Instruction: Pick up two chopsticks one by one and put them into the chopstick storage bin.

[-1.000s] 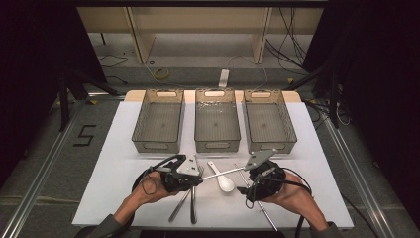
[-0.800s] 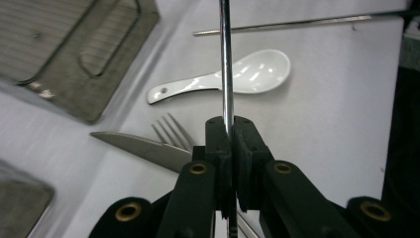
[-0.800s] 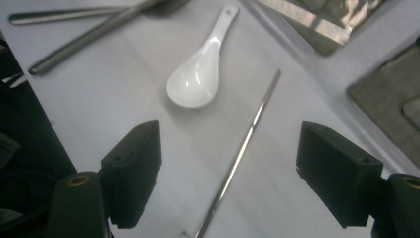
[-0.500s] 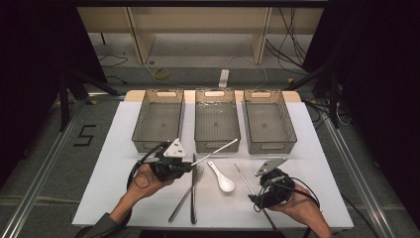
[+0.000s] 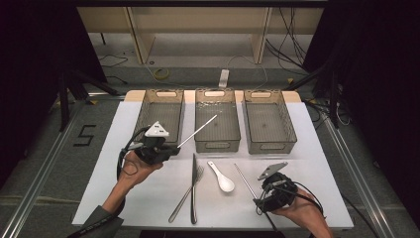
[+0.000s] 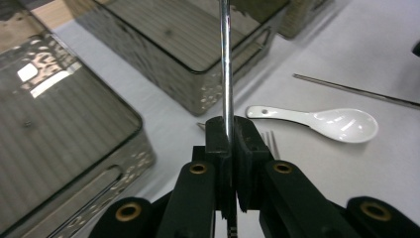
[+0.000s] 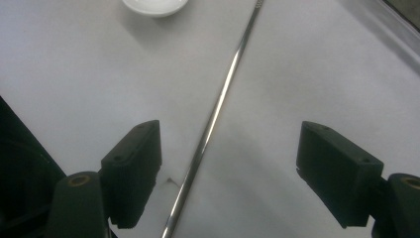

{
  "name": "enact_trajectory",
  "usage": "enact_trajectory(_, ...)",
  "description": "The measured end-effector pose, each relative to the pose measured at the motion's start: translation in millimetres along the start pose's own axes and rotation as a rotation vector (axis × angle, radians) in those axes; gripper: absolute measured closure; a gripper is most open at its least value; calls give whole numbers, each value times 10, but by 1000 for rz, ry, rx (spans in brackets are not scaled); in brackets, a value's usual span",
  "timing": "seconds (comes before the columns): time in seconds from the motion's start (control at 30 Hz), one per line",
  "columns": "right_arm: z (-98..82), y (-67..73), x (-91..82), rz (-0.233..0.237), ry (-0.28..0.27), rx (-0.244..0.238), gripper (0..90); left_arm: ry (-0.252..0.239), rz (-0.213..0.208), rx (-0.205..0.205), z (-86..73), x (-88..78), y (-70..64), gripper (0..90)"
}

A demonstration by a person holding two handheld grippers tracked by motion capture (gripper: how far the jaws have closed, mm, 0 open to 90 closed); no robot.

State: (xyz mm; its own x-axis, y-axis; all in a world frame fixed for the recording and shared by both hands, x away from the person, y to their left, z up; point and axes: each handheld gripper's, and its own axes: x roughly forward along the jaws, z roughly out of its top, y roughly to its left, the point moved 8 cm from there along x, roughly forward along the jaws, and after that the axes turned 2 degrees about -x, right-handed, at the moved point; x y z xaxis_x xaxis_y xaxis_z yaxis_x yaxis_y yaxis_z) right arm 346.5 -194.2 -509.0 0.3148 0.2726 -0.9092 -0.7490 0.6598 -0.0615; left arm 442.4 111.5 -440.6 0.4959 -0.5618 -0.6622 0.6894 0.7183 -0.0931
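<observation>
My left gripper [image 5: 173,148] is shut on the near end of a metal chopstick [image 5: 198,131], holding it off the table. Its tip slants up over the front of the middle bin [image 5: 218,145]. In the left gripper view the chopstick [image 6: 226,59] rises straight from between the closed pads [image 6: 219,136]. My right gripper [image 5: 259,200] is low over the mat at the near right, open. A second chopstick [image 7: 218,109] lies on the mat between its spread jaws [image 7: 228,148], untouched; in the high view this second chopstick [image 5: 243,177] runs slantwise.
Three clear grey bins stand in a row at the back: left bin [image 5: 163,93], the middle one, right bin [image 5: 271,146]. On the white mat [image 5: 317,148] lie a knife [image 5: 193,183], a fork [image 5: 184,202] and a white spoon [image 5: 221,177]. The spoon [image 6: 327,121] also lies ahead of the left gripper.
My left gripper has lifted the chopstick off the cutlery pile and carried it left and toward the bins. My right gripper has shifted right and down over the second chopstick.
</observation>
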Motion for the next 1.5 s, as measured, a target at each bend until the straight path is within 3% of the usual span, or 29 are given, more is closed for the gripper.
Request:
enact_trajectory(0.33,-31,1,-6,12,-10,11,281,-22,60,-115,100,-95,422,859)
enact_trajectory(0.47,-51,17,0,22,-7,9,273,-23,104,-152,135,-81,609,859)
enact_trajectory(0.87,-84,60,15,40,1,8,258,15,167,-274,168,64,1069,858)
enact_trajectory(1.07,-95,46,17,45,-5,14,258,34,211,-307,153,116,1260,858)
enact_trajectory(1.3,-92,63,28,48,-4,11,256,50,232,-348,101,201,1438,858)
enact_trajectory(1.5,-95,65,26,52,-2,10,254,66,251,-390,76,278,1520,857)
